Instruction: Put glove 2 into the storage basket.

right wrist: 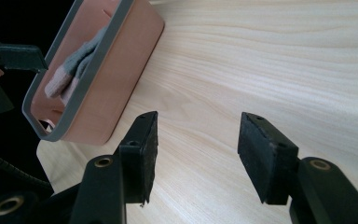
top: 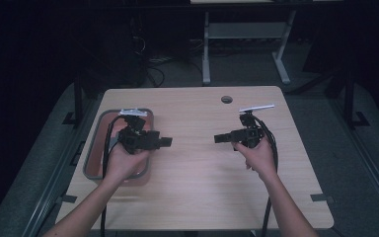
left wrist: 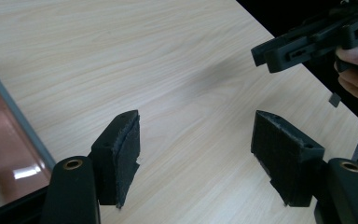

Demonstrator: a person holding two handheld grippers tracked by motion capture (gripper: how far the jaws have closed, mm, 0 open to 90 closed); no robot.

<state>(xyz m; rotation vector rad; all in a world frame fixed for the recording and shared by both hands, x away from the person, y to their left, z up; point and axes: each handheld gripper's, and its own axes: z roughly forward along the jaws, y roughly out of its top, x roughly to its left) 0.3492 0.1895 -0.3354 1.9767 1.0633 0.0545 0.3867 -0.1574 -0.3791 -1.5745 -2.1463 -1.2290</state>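
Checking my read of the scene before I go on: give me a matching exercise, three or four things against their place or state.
Things:
1. left gripper
2. right gripper
3. pink bin
4. grey cloth

Places or states:
A. lies inside the bin
B. open, beside the bin
C. at the table's left edge
D. open, over bare wood right of centre

Pairs: 1-B, 2-D, 3-C, 4-A

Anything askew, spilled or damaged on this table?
Nothing stands out. The pink bin sits flat at the table's left edge with a grey cloth item inside; both grippers hover open and empty.
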